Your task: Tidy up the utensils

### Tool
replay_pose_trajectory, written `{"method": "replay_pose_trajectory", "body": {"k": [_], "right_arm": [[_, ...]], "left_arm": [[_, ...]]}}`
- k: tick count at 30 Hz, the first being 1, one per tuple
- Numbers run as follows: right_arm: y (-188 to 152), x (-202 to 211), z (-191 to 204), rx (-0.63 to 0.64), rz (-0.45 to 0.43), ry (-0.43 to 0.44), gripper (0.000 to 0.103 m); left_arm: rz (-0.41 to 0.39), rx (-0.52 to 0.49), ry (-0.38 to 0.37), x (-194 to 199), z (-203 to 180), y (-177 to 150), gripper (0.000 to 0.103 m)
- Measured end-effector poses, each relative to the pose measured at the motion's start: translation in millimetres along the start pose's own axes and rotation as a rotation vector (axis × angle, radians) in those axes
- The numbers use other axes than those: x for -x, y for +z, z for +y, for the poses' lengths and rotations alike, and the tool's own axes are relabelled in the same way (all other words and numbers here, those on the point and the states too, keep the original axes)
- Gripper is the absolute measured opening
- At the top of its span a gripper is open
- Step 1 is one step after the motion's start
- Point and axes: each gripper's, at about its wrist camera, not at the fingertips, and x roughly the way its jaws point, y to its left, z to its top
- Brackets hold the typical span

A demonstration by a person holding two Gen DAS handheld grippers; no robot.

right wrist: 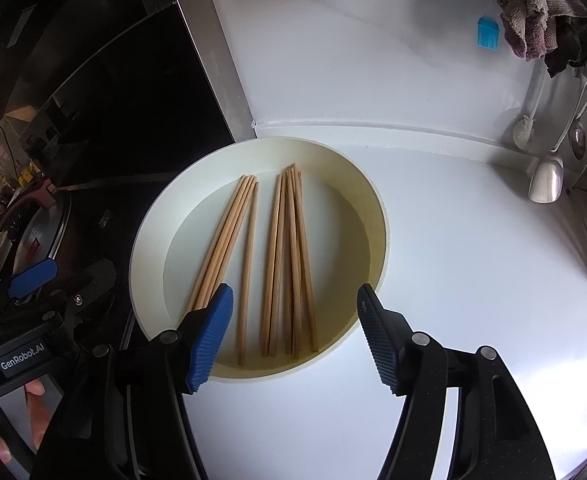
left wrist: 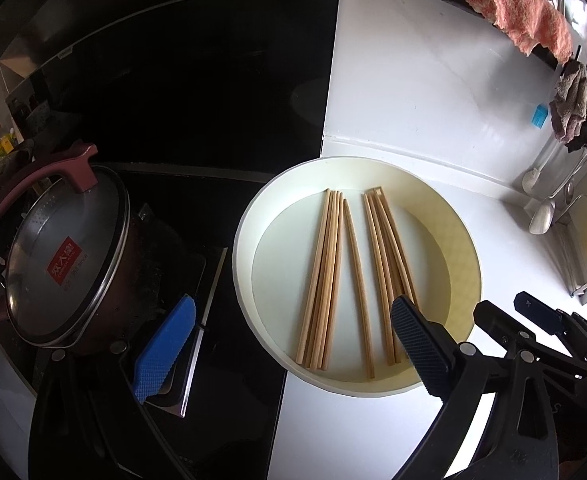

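Wooden chopsticks [right wrist: 281,264] are lying in the middle of the frame inside a round cream plate [right wrist: 149,248] that is sitting on the white counter [right wrist: 473,264], sorted into a left bunch, one lone stick and a right bunch. The right hand-held gripper [right wrist: 293,338] is hovering at the plate's near edge with its jaws spread wide and gripping nothing. The left hand-held gripper [left wrist: 289,348] is likewise gaping, straddling the plate's lower left beside a lidded pot [left wrist: 65,256].
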Motion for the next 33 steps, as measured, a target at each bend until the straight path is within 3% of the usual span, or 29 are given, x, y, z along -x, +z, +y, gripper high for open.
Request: {"method": "replay_pose_trajectory", "body": {"k": [33], "right_arm": [[0.1, -2.0, 2.3, -0.009, 0.002, -0.011, 0.063]], "left_arm": [[0.016, -0.032, 0.032, -5.0, -3.7, 0.9, 0.097]]}}
